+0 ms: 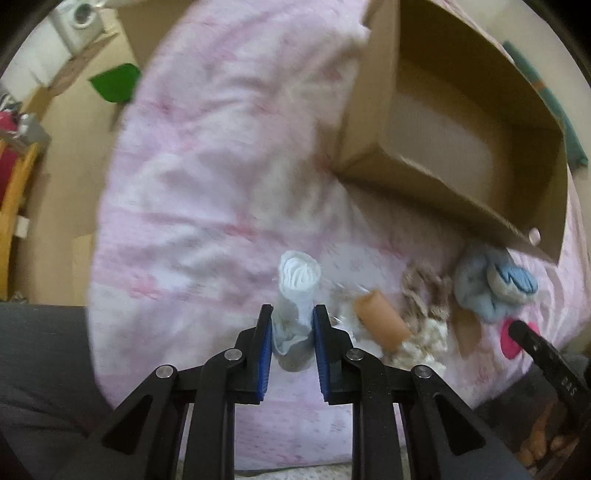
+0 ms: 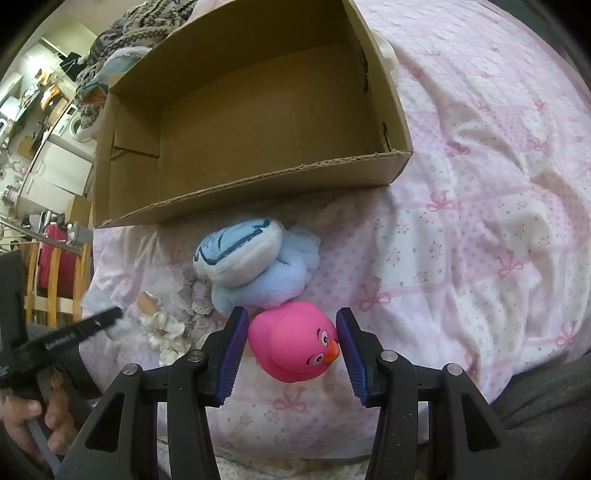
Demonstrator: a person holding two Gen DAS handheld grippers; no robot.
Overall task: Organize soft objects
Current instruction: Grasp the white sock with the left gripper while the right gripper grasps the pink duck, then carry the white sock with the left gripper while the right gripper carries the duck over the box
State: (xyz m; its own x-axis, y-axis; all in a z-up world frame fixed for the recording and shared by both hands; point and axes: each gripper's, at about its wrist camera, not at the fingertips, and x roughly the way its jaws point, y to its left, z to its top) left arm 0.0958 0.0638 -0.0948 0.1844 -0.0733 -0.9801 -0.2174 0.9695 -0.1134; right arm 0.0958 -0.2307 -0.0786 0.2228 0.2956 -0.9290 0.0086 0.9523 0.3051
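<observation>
My left gripper (image 1: pixel 292 314) is shut on a rolled pale blue-grey sock (image 1: pixel 297 295) and holds it above the pink bedspread (image 1: pixel 207 206). My right gripper (image 2: pixel 291 325) has its jaws around a pink rubber duck (image 2: pixel 295 341) that lies on the bed; the pads sit at its sides, touching or nearly so. A light blue plush toy (image 2: pixel 255 264) lies just beyond the duck, in front of an open cardboard box (image 2: pixel 258 184). The box also shows in the left wrist view (image 1: pixel 443 184), with the plush (image 1: pixel 491 284) below it.
An orange cylinder (image 1: pixel 382 321), a knotted rope toy (image 1: pixel 424 295) and a white ruffled piece (image 2: pixel 166 328) lie on the bed between the grippers. Patterned clothes (image 2: pixel 147 22) pile behind the box. A wooden chair (image 2: pixel 55 273) stands left of the bed.
</observation>
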